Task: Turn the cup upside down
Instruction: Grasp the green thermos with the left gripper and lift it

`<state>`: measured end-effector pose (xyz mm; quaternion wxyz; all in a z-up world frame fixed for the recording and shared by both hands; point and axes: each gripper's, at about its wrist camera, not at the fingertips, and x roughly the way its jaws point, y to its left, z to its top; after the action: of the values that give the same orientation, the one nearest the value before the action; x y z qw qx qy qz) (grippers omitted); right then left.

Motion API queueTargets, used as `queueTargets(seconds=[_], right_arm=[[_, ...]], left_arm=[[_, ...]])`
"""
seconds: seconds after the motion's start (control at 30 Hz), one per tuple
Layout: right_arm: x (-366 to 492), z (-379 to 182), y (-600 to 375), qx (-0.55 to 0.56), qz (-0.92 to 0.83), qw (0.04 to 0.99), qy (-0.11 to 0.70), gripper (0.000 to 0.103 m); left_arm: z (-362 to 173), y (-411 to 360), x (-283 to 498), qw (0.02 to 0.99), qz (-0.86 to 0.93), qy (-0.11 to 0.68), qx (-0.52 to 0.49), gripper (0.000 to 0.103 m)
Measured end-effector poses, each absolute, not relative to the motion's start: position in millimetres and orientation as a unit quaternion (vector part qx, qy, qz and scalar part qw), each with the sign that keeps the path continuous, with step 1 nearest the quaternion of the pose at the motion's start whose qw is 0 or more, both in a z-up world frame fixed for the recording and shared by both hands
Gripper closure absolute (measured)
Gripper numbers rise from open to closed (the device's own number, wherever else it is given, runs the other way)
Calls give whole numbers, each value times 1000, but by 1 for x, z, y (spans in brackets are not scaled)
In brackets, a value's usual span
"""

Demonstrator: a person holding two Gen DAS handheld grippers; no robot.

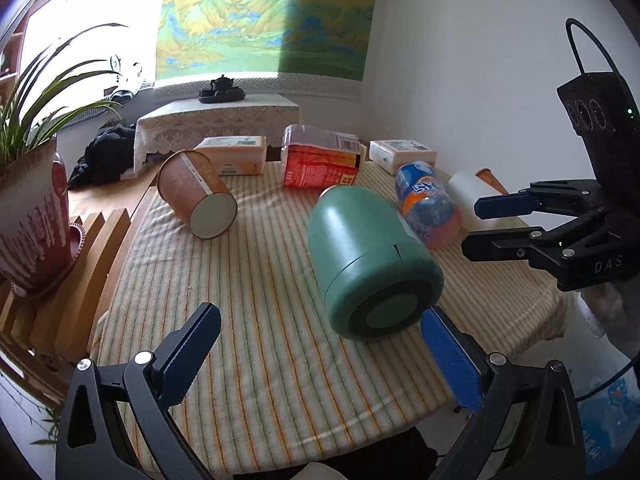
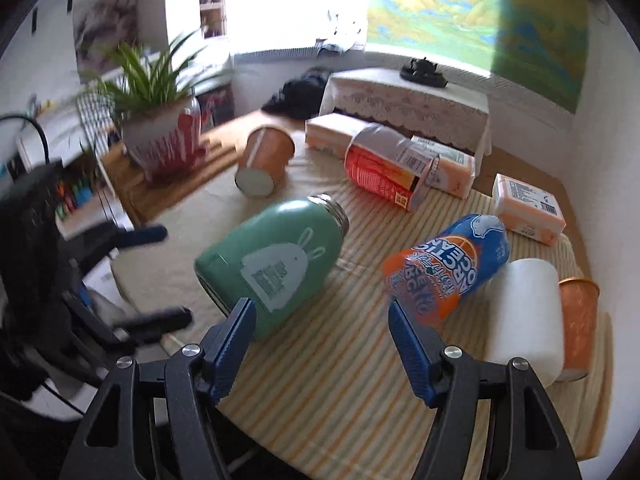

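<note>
Both tools gaped wide, gripping nothing: left tool [image 1: 320,344] just short of the green cup [image 1: 370,264], right tool [image 2: 320,332] hovering nearby. The cup lay on its side on the striped surface [image 1: 260,360], beside a soda bottle [image 2: 448,268].

Green cup [image 1: 370,264] [image 2: 276,256]: metal flask body, threaded steel neck, no lid, white rabbit sticker on side. Lying on side on striped cloth. Base toward left gripper [image 1: 320,364], just ahead of its right finger; neck points away. Left-forward of right gripper [image 2: 320,344].
</note>
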<state>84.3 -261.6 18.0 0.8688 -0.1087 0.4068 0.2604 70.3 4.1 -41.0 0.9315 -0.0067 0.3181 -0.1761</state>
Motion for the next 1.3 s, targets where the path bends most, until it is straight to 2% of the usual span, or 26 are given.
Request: queueTargets(seconds=[0.13,0.4,0.53,0.77,1.1,1.3], right_arm=[[95,21,-282,-39,256,868,425,39],[87,23,-299,-23,242,878,411,39],[90,19,-298,-15,250,877,411,39],[93,14,-286,9,268,873,407,39],[89,9,-273,47,297,865,402,39],[93,4,-274,64,296,863,405,39]], left_arm=[[-38,-22,74,938,-164,302,-37,1],[-67,-53,108,932,-118,336,-69,1],[-63,-48,107,936,-122,324,-68,22],[-56,-39,103,932,-133,337,-32,22],[-12,-21,98,912,-153,373,74,22],[1,-30,117,906,-167,375,105,22]])
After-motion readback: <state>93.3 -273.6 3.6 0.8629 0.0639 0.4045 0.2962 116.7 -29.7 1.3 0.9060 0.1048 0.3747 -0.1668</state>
